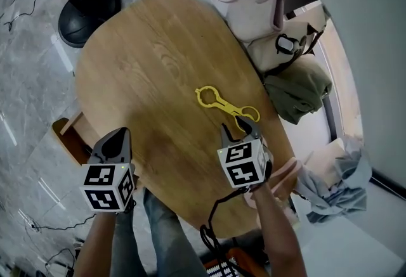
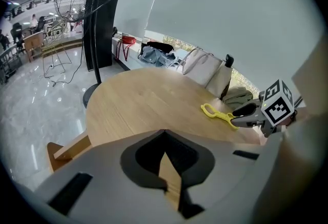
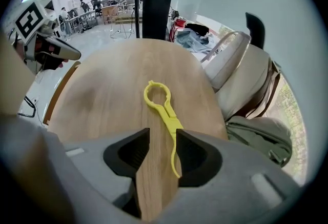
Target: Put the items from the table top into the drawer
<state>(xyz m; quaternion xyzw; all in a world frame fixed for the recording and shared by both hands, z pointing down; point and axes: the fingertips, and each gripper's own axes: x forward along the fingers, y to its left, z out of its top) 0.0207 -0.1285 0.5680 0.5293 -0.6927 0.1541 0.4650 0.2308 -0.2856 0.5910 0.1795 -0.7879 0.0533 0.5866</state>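
A yellow plastic opener tool [image 1: 222, 103] lies on the oval wooden table [image 1: 146, 66], its ring end pointing away from me. My right gripper [image 1: 240, 130] hangs over the tool's near end, pointing steeply down. In the right gripper view its jaws [image 3: 161, 138] stand open, and the tool's thin handle [image 3: 174, 151] runs between them close to the right jaw, with no pad pressing on it. My left gripper [image 1: 117, 139] hovers at the table's left edge, far from the tool. Its fingertips [image 2: 164, 133] meet with nothing between them.
A light wooden frame [image 1: 66, 133] sticks out below the table's left edge. A white handbag [image 1: 254, 3], a smaller bag and an olive bundle [image 1: 298, 89] crowd the table's right side. A black fan base [image 1: 89, 12] stands on the floor at the far left.
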